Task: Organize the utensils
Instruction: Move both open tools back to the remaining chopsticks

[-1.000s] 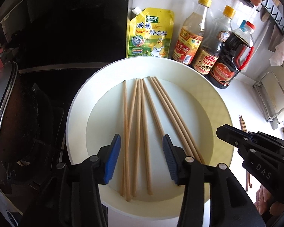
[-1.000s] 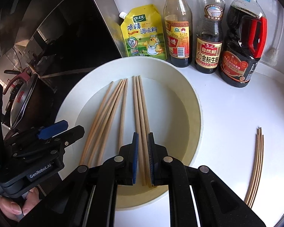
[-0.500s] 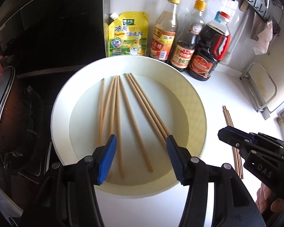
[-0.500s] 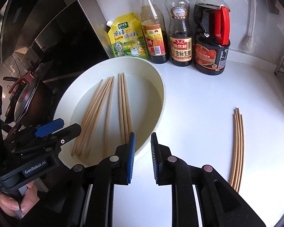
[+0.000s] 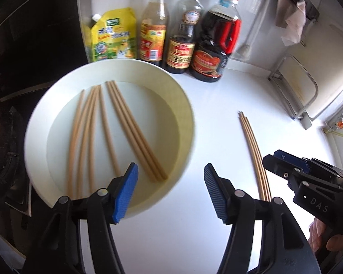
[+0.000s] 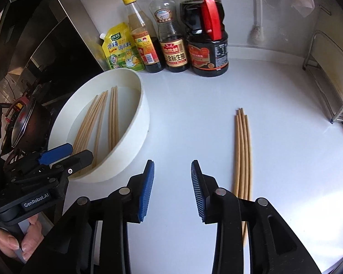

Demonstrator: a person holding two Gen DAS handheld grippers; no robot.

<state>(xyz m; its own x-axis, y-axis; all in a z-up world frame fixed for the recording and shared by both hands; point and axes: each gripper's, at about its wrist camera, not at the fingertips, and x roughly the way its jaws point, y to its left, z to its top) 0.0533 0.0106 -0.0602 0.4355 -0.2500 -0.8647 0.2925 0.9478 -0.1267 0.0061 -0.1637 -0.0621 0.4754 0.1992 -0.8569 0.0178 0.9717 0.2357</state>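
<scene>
Several wooden chopsticks (image 5: pixel 123 125) lie in a round white basin (image 5: pixel 187 123) on the white counter; the same chopsticks in the basin (image 6: pixel 113 116) show in the right wrist view. A second bundle of chopsticks (image 5: pixel 253 153) (image 6: pixel 241 148) lies on the bare counter to the right of the basin. My left gripper (image 5: pixel 170 190) hangs over the basin's right rim, jaws opening, nothing between them. My right gripper (image 6: pixel 172 189) is over the counter between the basin (image 6: pixel 144 114) and the loose bundle, jaws opening and empty. Each gripper shows at the edge of the other's view.
A yellow seasoning pouch (image 5: pixel 113 36) and three sauce bottles (image 5: pixel 179 32) stand along the back wall. A dark stove with a pot (image 6: pixel 27 123) lies left of the basin. A metal rack (image 6: pixel 331 77) stands at the right. A person's fingers (image 6: pixel 16 237) hold the left handle.
Both grippers have moved right, from above the basin's chopsticks towards the counter. The right gripper's jaws have gone from nearly shut to open, and the left's have widened.
</scene>
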